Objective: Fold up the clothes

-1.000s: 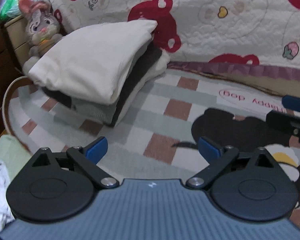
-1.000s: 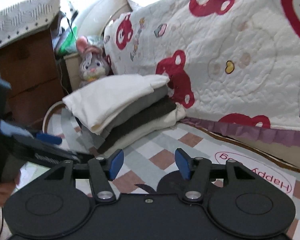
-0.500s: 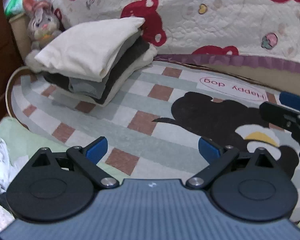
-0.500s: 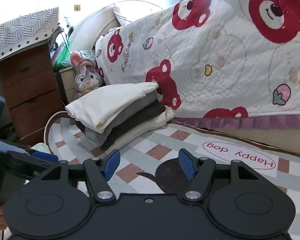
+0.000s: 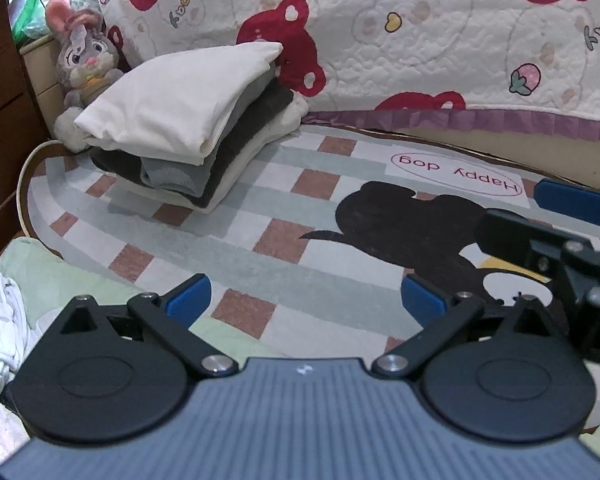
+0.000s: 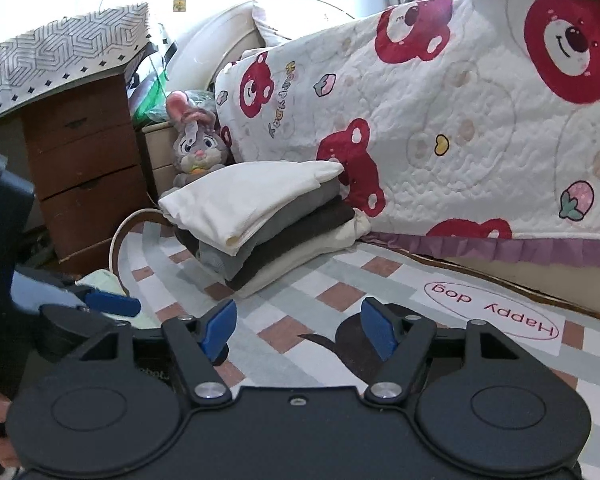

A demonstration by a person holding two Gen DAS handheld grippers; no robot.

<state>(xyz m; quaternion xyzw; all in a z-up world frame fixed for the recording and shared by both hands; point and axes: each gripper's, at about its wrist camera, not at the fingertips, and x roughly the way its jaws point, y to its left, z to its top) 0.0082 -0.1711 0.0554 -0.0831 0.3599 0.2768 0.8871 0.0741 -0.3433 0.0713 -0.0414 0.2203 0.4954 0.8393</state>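
A stack of folded clothes [image 5: 188, 120] is seen at the far left of the rug [image 5: 260, 208], leaned against the hanging quilt [image 5: 420, 40]. Four layers can be told apart — a cream piece on top, a grey knit under it, a dark brown piece next, and a pale cream one at the bottom. The top piece is smooth, with its folded edge toward the camera; the layers are stepped rather than flush. A loose heap of unfolded pale green and white cloth [image 5: 8, 300] is seen at the rug's near left edge, well apart from the stack.

"Happy dog" is printed in red inside an oval on the rug [image 6: 494, 314], upside down to both cameras. "HAPPYDAY" can be read on the quilt beside a red bear. On the dark body at the left of the right wrist view, only the letters "AS" can be made out.

The left gripper [image 5: 304, 294] is held open over the rug, nothing between its blue pads. The right gripper [image 6: 298, 330] is opening, jaws wide and empty.

The middle of the rug — checked squares and a black dog figure — lies bare between the grippers and the stack. The rug is bounded by the quilt's purple frill behind, and by a plush rabbit [image 6: 196, 148] and wooden drawers [image 6: 84, 168] at the left.
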